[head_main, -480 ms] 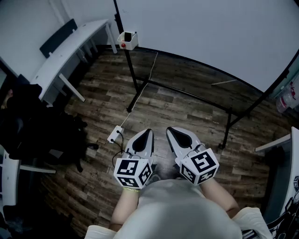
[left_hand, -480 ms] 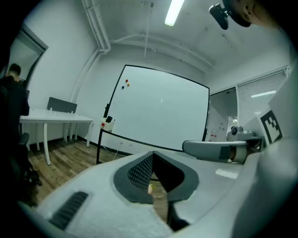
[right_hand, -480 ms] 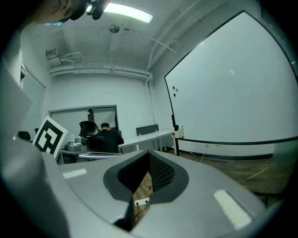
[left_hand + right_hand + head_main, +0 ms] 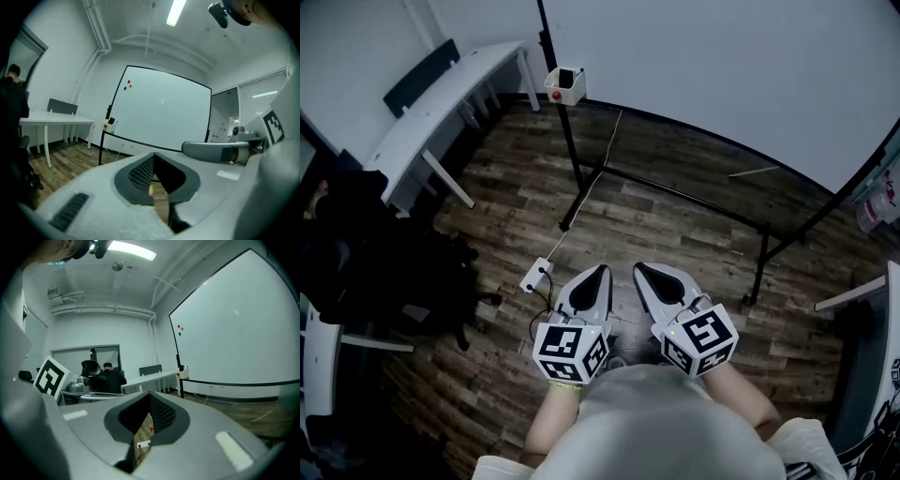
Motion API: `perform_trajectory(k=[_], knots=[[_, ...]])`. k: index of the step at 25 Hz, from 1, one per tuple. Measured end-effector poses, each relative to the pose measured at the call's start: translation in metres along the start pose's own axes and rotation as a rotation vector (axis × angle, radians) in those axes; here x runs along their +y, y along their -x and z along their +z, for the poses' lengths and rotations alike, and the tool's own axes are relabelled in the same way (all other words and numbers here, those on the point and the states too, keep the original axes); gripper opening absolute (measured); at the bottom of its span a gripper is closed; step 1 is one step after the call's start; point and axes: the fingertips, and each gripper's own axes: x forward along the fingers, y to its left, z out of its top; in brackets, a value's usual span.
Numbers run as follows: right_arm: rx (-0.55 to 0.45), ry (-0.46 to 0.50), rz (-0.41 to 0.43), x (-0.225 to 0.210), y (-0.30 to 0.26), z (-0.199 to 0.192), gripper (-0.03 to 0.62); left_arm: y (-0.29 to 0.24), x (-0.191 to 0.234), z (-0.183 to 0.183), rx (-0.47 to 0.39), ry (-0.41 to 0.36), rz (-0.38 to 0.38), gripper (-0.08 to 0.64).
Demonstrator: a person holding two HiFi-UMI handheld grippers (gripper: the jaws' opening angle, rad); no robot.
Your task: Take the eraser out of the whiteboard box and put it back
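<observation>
Left gripper (image 4: pixel 598 274) and right gripper (image 4: pixel 641 270) both closed, holding nothing; box (image 4: pixel 567 91) hangs at whiteboard's (image 4: pixel 722 66) lower-left corner, eraser (image 4: pixel 566 74) inside.

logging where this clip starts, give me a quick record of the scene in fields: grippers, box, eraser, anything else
left gripper: shut, empty, held low near the person's body
right gripper: shut, empty, beside the left one
whiteboard box: on the left post of the whiteboard, far from both grippers
eraser: dark shape standing in the box, likely it
power strip: lying just left of the left gripper's tip in the head view
task stage: not begun
</observation>
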Motion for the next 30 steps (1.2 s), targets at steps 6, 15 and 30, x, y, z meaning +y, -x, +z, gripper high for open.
perform_trajectory(k=[6,15,30], knots=[[-0.032,-0.049,-0.003,0.01,-0.015,0.0,0.006,0.006,0.019,0.002,-0.004,0.003,-0.013,0.005],[-0.059,-0.076,-0.024,0.025,-0.025,-0.003,0.006,0.014,0.043,0.0,0.001,0.031,-0.036,0.005],[-0.073,-0.068,0.043,0.049,-0.034,-0.002,0.007,0.026,0.066,-0.005,0.003,0.061,-0.001,0.005]])
